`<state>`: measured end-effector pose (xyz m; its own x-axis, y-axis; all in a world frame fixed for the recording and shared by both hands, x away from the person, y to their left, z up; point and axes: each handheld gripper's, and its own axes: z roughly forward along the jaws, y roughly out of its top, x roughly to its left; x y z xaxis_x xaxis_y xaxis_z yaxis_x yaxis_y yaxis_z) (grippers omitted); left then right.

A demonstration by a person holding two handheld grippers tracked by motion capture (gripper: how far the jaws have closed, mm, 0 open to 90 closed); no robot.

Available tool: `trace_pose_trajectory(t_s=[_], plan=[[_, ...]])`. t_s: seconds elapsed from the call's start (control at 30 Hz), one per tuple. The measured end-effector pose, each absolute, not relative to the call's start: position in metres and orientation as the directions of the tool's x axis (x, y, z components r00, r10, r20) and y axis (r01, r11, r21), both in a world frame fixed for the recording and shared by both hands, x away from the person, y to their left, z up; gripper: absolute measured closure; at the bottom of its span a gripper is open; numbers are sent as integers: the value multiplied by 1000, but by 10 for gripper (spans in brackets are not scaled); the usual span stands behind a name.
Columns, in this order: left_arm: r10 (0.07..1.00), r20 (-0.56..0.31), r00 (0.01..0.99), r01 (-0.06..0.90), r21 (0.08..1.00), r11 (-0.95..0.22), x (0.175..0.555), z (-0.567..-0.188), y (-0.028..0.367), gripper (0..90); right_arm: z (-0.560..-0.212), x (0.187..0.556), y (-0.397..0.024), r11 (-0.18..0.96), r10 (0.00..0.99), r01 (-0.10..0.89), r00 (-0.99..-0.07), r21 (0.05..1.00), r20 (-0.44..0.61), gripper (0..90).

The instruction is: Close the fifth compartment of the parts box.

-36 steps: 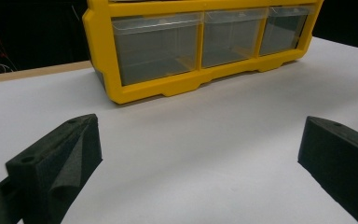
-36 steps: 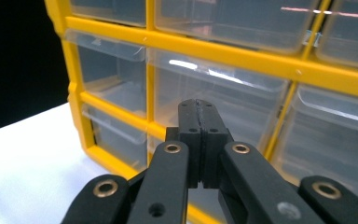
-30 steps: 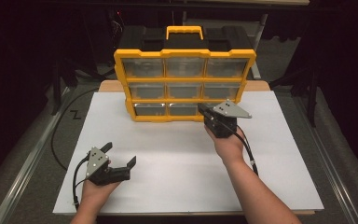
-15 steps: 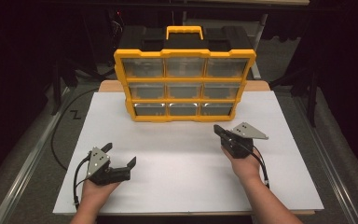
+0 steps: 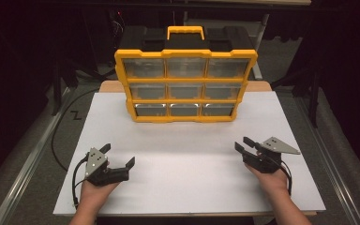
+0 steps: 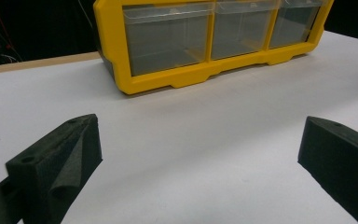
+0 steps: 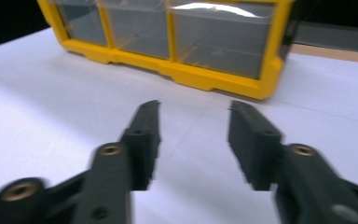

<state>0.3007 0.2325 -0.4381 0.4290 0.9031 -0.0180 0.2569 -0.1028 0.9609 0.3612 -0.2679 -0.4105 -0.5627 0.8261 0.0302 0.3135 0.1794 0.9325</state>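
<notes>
1. A yellow drawer cabinet (image 5: 186, 79) is seen standing upright at the far middle of the white counter (image 5: 187, 178), with a yellow handle (image 5: 185, 31) on its black top.
2. Nine clear drawers are held in the cabinet, in three rows of three; all are seen pushed in.
3. The left tongs (image 5: 120, 157) are held in the left hand (image 5: 93, 194) near the front left corner of the counter, well apart from the cabinet.
4. In the left gripper view, the left tongs (image 6: 200, 154) are seen spread wide, with nothing but bare counter between the jaws.
5. The bottom row of drawers (image 6: 168, 39) is seen ahead of the left tongs in that view.
6. The right tongs (image 5: 243, 144) are held in the right hand (image 5: 272, 180) toward the front right of the counter, apart from the cabinet.
7. In the right gripper view, the right tongs (image 7: 193, 108) are seen partly open; their jaws have just been opening, and nothing is held between them.
8. The lower right corner of the cabinet (image 7: 261, 79) is seen beyond the right tongs, untouched.
9. A cable (image 5: 77, 180) is seen trailing from the left tongs by the wrist.
</notes>
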Motion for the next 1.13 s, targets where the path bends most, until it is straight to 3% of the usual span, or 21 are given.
trace_pose_trajectory(t_s=[0.27,0.43,0.5,0.8,1.13], plan=[[905,-22,425,250,964,-94,298,-435,237,3,-410,341,-298,136,849,257,-527,957,21,225],[907,-32,421,250,965,-82,296,-434,241,3,-407,334,-300,126,852,253,-522,959,26,110],[906,-31,423,241,967,-80,294,-433,241,3,-408,333,-296,130,851,256,-525,958,25,11],[897,-4,443,243,963,-115,294,-435,235,3,-418,336,-273,219,835,248,-548,944,-49,11],[900,3,436,240,963,-119,293,-435,234,3,-419,337,-279,182,846,253,-532,950,-20,11]])
